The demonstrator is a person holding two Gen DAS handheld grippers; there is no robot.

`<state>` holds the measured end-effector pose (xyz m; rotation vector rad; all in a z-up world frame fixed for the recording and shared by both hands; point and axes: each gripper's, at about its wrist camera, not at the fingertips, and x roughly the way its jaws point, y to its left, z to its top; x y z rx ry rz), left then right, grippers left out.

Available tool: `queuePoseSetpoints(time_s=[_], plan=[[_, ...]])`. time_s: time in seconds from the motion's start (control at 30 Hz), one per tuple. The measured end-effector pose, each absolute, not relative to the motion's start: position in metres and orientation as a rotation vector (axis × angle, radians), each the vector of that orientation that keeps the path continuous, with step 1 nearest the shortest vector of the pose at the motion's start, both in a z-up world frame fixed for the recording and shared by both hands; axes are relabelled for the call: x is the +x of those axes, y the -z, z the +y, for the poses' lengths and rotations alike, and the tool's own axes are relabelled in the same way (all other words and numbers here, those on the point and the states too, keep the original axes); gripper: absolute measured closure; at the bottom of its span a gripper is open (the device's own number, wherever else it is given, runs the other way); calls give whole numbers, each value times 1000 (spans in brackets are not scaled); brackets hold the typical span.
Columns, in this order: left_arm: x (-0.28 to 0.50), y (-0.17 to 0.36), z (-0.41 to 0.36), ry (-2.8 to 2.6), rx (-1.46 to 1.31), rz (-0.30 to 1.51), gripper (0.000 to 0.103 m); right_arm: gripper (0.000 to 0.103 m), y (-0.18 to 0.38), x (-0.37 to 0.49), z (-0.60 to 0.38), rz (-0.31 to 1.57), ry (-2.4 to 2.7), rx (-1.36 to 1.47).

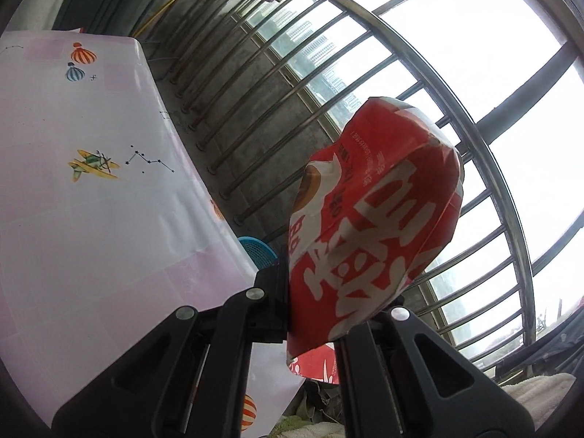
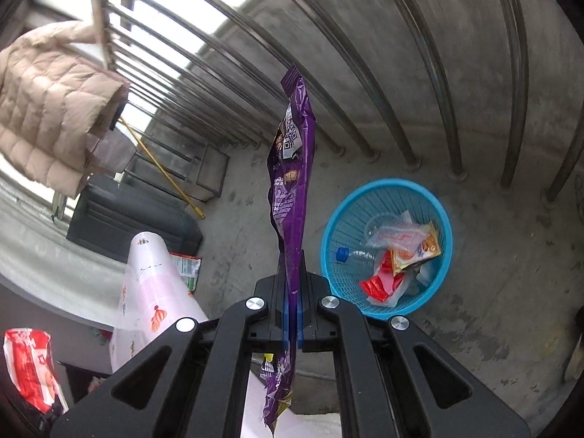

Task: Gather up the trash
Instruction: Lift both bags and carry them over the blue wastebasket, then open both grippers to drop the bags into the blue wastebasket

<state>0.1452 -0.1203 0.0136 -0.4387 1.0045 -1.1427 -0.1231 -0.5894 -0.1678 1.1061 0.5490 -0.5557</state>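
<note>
My left gripper [image 1: 290,292] is shut on a red snack bag [image 1: 376,226] with white lettering, which bulges up in front of the window bars. The same red bag [image 2: 29,368] shows at the lower left of the right wrist view. My right gripper [image 2: 291,292] is shut on a long purple wrapper [image 2: 292,168] that stands upright between the blue pads. A blue mesh basket [image 2: 443,266] sits on the concrete floor just right of the purple wrapper, holding a plastic bottle and several wrappers. A sliver of the blue basket [image 1: 257,252] peeks past the table edge.
A table with a pink-white printed cloth [image 1: 91,189] fills the left; its corner [image 2: 153,284] hangs near the basket. Metal window bars [image 2: 401,109] line the concrete wall. A beige padded jacket [image 2: 51,116] hangs at upper left. A green-white packet [image 2: 188,266] lies on the floor.
</note>
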Motion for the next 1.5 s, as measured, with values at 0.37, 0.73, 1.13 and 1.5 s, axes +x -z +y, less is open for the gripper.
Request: queuePoseSetpoints(time_s=[0.37, 0.73, 1.13, 1.5], plan=[[183, 2, -225, 1203, -296, 1144, 102, 99, 328, -92, -657, 621, 569, 1442], [205, 114, -470, 1243, 215, 1453, 101, 91, 357, -78, -681, 655, 515, 1418], [177, 218, -573, 1179, 416, 1670, 83, 44, 356, -118, -691, 701, 726, 1329], [171, 226, -584, 1120, 407, 1633, 38, 44, 318, -140, -674, 660, 809, 1185]])
